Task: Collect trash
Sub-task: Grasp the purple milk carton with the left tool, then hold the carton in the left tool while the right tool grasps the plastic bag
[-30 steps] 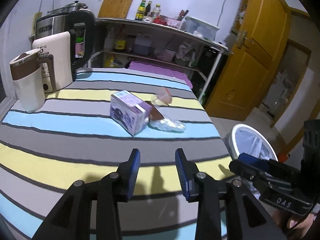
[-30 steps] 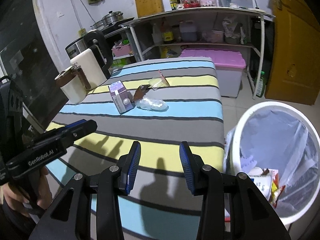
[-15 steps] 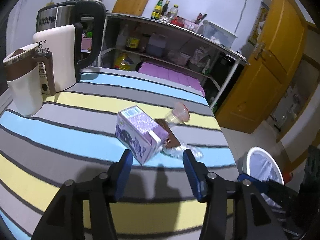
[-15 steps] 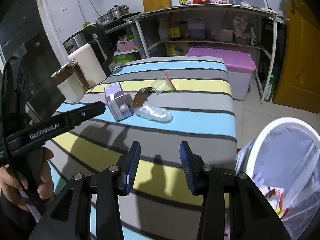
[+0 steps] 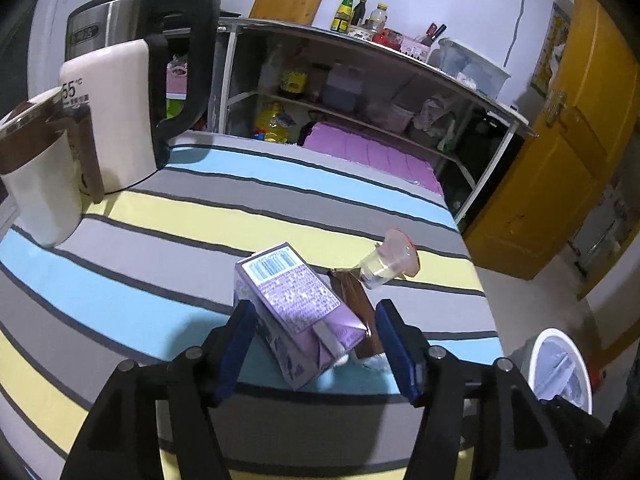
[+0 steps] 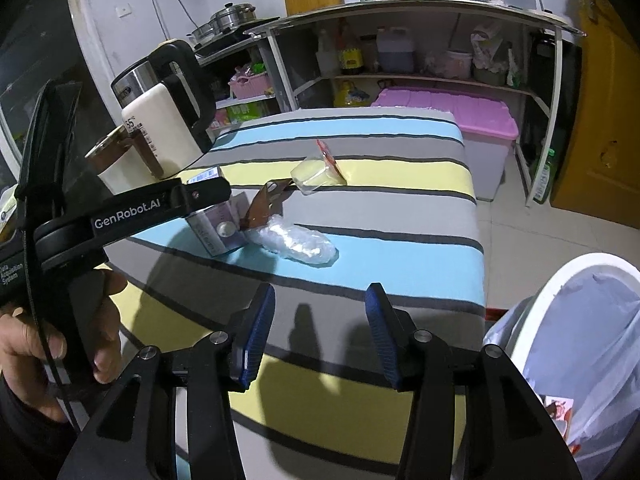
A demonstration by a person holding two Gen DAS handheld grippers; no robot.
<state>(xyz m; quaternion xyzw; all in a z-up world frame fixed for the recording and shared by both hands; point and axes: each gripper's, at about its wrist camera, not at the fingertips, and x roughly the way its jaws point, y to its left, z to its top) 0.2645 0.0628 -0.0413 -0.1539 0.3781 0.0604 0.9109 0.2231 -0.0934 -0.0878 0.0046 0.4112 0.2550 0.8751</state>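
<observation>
A purple drink carton (image 5: 296, 308) lies on its side on the striped tablecloth (image 5: 200, 216). My left gripper (image 5: 318, 344) straddles it with its jaws still opening, and the pads do not press on it. Beside the carton lie a brown wrapper (image 5: 354, 296), a clear cup with a pink lid (image 5: 390, 260) and crumpled clear plastic (image 6: 298, 242). My right gripper (image 6: 320, 332) hangs over the near part of the cloth, jaws opening, nothing between them. In the right wrist view one of the left gripper's fingers (image 6: 204, 194) crosses the carton (image 6: 216, 228).
A white bin (image 6: 580, 340) with a clear liner and some trash stands on the floor right of the table. A white kettle (image 5: 116, 112) and a brown-rimmed mug (image 5: 40, 184) stand at the table's far left. A shelf unit, a pink storage box (image 6: 452, 116) and a yellow door (image 5: 560, 160) lie beyond.
My left gripper has moved forward to the carton, which now lies between its jaws, and they have widened. My right gripper has advanced over the table, jaws a little wider.
</observation>
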